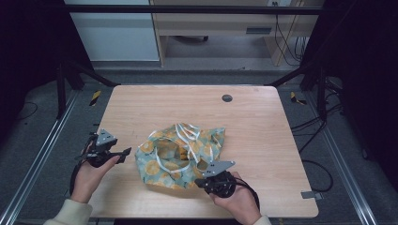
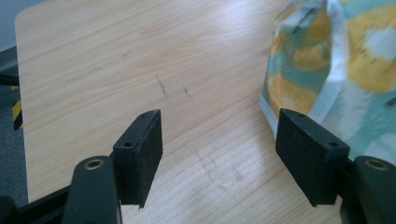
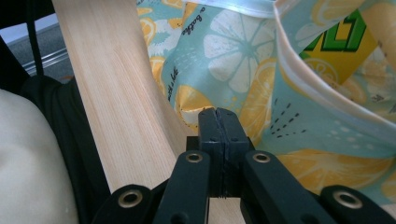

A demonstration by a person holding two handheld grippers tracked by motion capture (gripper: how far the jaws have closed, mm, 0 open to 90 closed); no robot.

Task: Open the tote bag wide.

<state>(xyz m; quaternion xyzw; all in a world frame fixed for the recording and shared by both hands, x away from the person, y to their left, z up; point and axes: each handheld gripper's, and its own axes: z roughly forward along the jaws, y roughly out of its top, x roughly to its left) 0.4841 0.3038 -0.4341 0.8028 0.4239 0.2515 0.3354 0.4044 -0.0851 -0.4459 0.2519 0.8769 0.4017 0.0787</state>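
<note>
Matte black right gripper [image 3: 219, 116], crumpled lemon-print fabric bag [image 3: 280, 93], woodgrain table [image 3: 107, 93]

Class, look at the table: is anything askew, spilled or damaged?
Nothing spilled or visibly damaged. The lemon-print bag lies crumpled and slumped on the table, its white handles flopped across its gaping mouth.

Light wooden table [image 1: 141, 103] with a lemon-print fabric bag [image 1: 180, 154] on it
</note>
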